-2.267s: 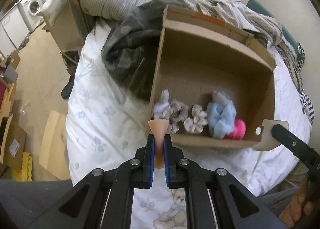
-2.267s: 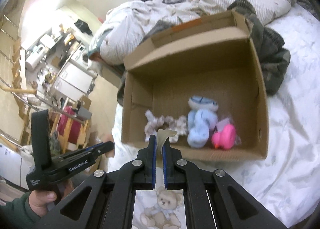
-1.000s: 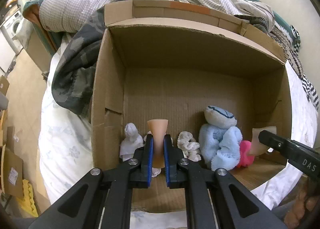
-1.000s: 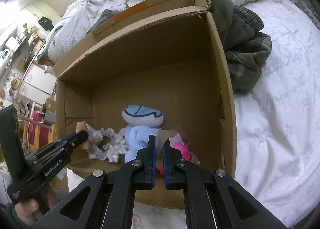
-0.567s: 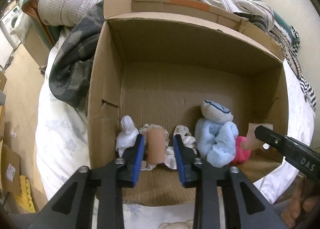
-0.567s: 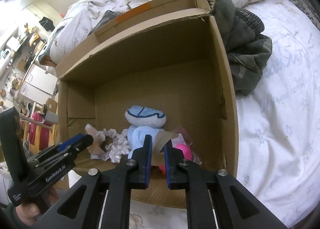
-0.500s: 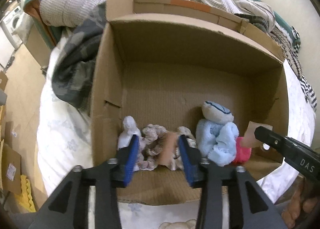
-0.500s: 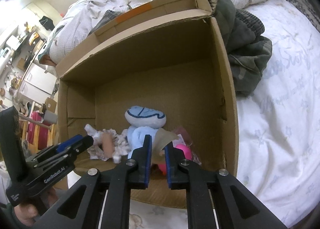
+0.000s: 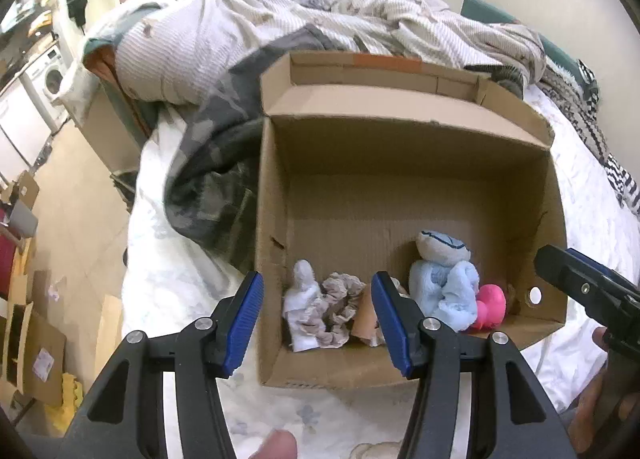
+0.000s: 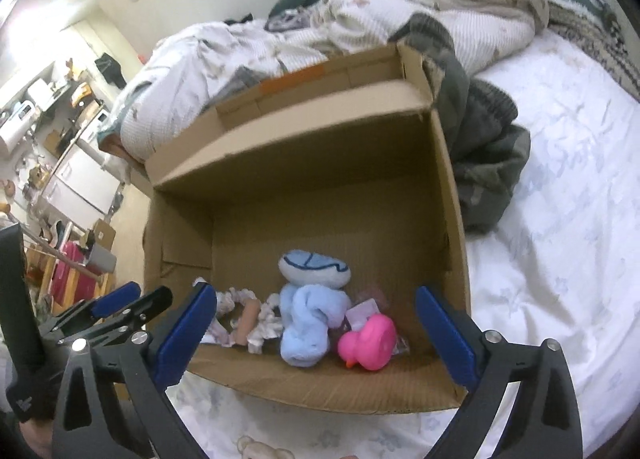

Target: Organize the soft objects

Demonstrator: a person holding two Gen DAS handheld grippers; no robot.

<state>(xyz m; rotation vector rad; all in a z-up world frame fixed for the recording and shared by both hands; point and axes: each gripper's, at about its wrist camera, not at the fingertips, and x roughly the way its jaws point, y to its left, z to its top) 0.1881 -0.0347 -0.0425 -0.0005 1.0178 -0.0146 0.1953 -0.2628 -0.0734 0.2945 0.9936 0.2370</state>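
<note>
Since both sponges lay dropped in the cardboard box (image 10: 452, 195), both grippers hung empty above it. The left gripper (image 9: 316, 315) was half open and widening; the right gripper (image 10: 316, 335) was spreading to full width — the pink duck (image 10: 370, 343) lay at five o'clock of the blue plush (image 10: 310, 319).

Rumpled bed (image 9: 580, 163), washing machine (image 9: 52, 77) beyond

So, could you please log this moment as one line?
left gripper: opening, empty | right gripper: opening, empty | cardboard box: blue plush, pink duck, scrunchies inside

Both cameras ride on hand-held grippers and look steeply down from close above into the box (image 9: 276, 195) on the bed (image 10: 560, 259). The left view looks from the box's near-left corner, the right from its near-right. Both show the box interior, and each catches the other tool at its edge
</note>
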